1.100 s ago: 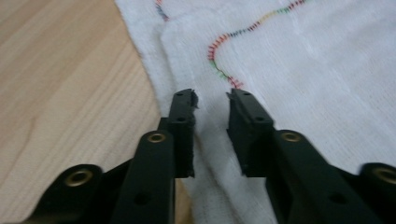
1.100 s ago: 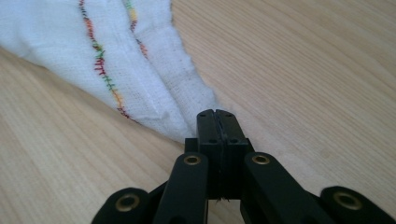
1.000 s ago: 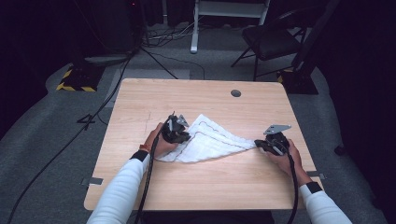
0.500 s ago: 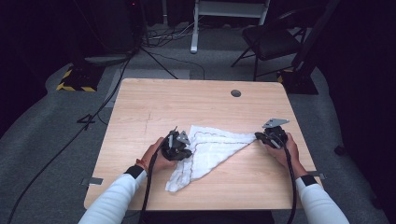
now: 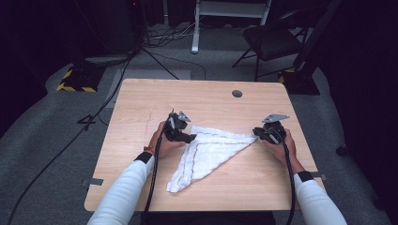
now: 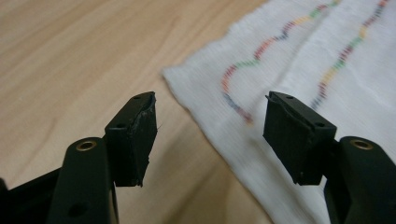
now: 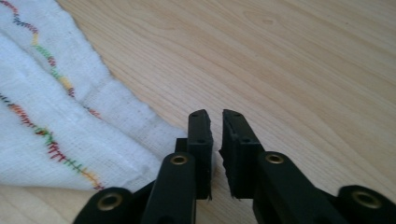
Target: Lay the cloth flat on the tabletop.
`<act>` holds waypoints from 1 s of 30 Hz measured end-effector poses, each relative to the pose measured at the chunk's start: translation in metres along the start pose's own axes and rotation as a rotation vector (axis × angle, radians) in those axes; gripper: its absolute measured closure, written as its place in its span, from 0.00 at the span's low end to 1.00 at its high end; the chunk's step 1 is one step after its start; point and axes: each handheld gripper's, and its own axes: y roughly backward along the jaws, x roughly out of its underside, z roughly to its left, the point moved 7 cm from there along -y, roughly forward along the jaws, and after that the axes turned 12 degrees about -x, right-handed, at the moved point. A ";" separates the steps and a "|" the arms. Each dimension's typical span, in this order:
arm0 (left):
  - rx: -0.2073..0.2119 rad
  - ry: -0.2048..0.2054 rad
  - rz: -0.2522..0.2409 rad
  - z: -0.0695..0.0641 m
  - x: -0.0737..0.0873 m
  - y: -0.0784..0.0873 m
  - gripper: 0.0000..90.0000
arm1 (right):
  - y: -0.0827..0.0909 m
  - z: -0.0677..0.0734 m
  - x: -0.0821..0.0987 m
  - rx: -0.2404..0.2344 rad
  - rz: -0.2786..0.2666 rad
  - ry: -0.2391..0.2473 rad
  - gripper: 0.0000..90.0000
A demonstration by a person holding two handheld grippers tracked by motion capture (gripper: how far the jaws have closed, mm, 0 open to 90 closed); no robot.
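Observation:
A white cloth [image 5: 211, 152] with coloured stitching lies on the wooden table [image 5: 141, 112], folded into a long triangle whose tip points to the near left. My left gripper [image 5: 190, 137] hovers at the cloth's far-left corner, open. In the left gripper view its jaws [image 6: 210, 105] stand wide apart over the cloth's [image 6: 289, 60] edge with nothing between them. My right gripper [image 5: 257, 133] sits at the cloth's right tip. In the right gripper view its jaws [image 7: 215, 114] are nearly together and the cloth's [image 7: 46, 116] corner runs in behind the left jaw.
A dark round grommet [image 5: 237, 93] sits in the table's far right part. Beyond the table stand a black chair [image 5: 277, 40], a white stand [image 5: 195, 28] and floor cables [image 5: 101, 115]. Bare wood surrounds the cloth on every side.
The left gripper drew its cloth corner toward the person, folding the cloth into a triangle, then let go and opened. The right gripper stayed at the right tip.

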 end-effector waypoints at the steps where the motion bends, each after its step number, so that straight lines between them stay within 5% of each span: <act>1: -0.015 0.005 0.002 0.001 -0.001 -0.004 0.36 | 0.000 0.001 0.000 -0.002 0.003 0.000 0.85; 7: -0.024 0.047 0.008 0.008 -0.006 -0.028 0.30 | -0.004 -0.001 0.003 -0.032 0.013 -0.063 0.66; 17: -0.022 0.018 -0.001 0.006 -0.003 -0.025 0.34 | -0.004 0.000 0.010 -0.051 0.042 -0.114 0.56; 20: -0.016 0.016 -0.006 0.004 -0.002 -0.023 0.37 | -0.004 0.006 0.010 -0.069 0.036 -0.106 0.72; 24: 0.028 -0.023 -0.002 -0.003 -0.003 -0.020 0.59 | -0.004 0.014 0.009 -0.100 0.038 -0.095 0.91; 30: 0.078 -0.037 -0.018 -0.009 -0.005 -0.019 0.91 | -0.005 0.015 0.008 -0.081 0.041 -0.043 0.97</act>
